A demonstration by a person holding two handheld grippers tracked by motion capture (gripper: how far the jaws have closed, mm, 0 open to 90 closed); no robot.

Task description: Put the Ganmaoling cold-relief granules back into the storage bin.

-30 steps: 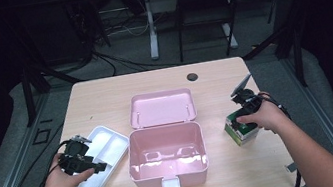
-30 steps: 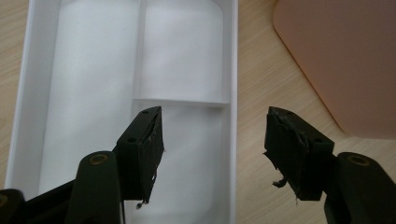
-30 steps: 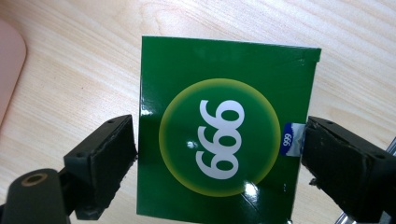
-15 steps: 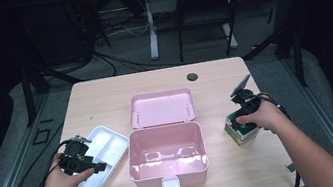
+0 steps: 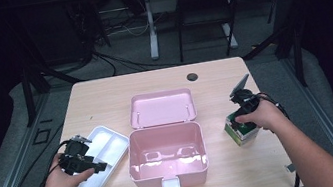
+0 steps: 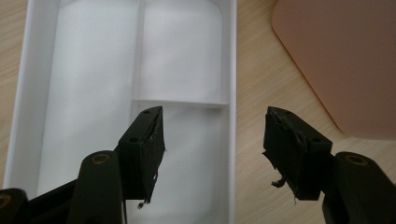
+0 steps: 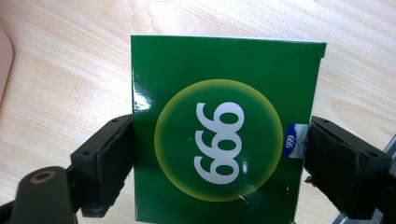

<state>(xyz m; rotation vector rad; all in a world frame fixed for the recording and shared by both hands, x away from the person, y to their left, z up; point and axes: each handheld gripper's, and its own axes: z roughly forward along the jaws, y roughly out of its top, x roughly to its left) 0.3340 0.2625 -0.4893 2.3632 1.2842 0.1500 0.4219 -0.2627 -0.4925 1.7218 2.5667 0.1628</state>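
One pink box (image 5: 168, 160), one white tray (image 5: 107, 144), one green carton (image 5: 241, 133), perhaps

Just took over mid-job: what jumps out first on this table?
The open pink box sits mid-table, its lid laid back behind it. At the right, the right gripper straddles a green carton marked 999, jaws at both sides. At the left, the left gripper hangs open over the white divided tray.

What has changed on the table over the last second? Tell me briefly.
Nothing has visibly moved. The right gripper still brackets the green box, the left gripper still hangs open over the white tray, and the pink case stays open.
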